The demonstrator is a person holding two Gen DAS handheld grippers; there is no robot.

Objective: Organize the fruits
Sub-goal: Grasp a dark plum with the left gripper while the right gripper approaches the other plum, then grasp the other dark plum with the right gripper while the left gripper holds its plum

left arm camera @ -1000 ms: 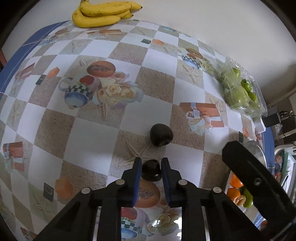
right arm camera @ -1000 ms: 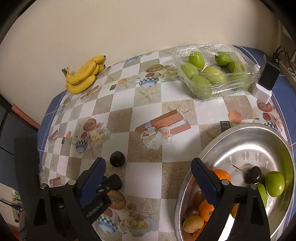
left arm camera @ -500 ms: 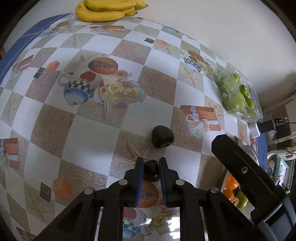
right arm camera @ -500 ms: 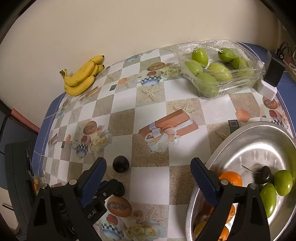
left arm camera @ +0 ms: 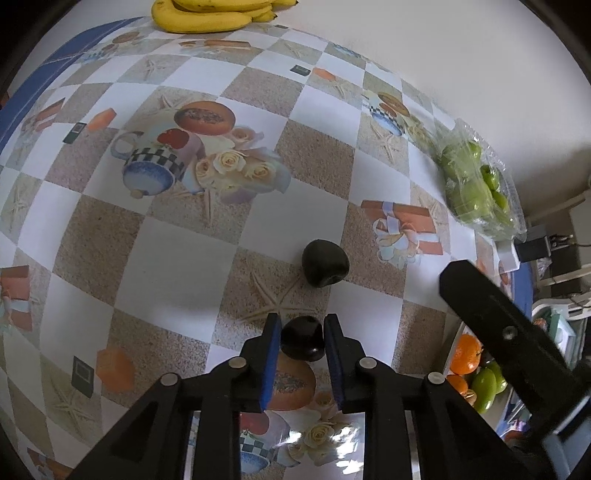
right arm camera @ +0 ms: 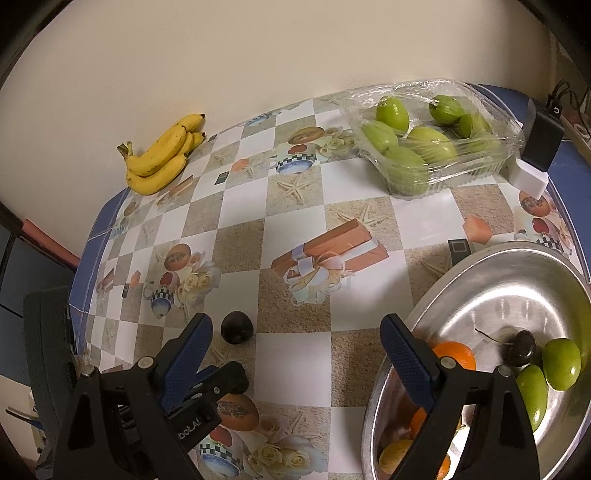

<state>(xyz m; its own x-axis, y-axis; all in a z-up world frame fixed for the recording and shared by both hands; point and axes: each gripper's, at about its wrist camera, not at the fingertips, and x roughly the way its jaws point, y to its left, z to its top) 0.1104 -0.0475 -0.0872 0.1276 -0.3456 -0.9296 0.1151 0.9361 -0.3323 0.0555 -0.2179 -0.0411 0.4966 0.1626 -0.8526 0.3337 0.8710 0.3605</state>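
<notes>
The left hand-held gripper [left arm camera: 302, 338] is squeezing a small dark round fruit [left arm camera: 303, 339] on the bench [left arm camera: 177, 266], the right hand-held gripper [right arm camera: 295, 345] hangs wide open and empty, and I think the next move is lifting that fruit over into the shiny metal bowl [right arm camera: 517, 280].

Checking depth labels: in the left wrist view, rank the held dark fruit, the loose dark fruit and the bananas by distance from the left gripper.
1. Held dark fruit, between the left gripper pads.
2. Loose dark fruit, just beyond, slightly right.
3. Bananas, at the far table edge by the wall.

The left tongs [left arm camera: 302, 341] point steeply down, their blue pads [left arm camera: 271, 354] clamped tight on a dark fruit [left arm camera: 303, 338]. The right tongs [right arm camera: 295, 354] tilt downward, spread wide, gripping nothing.
</notes>
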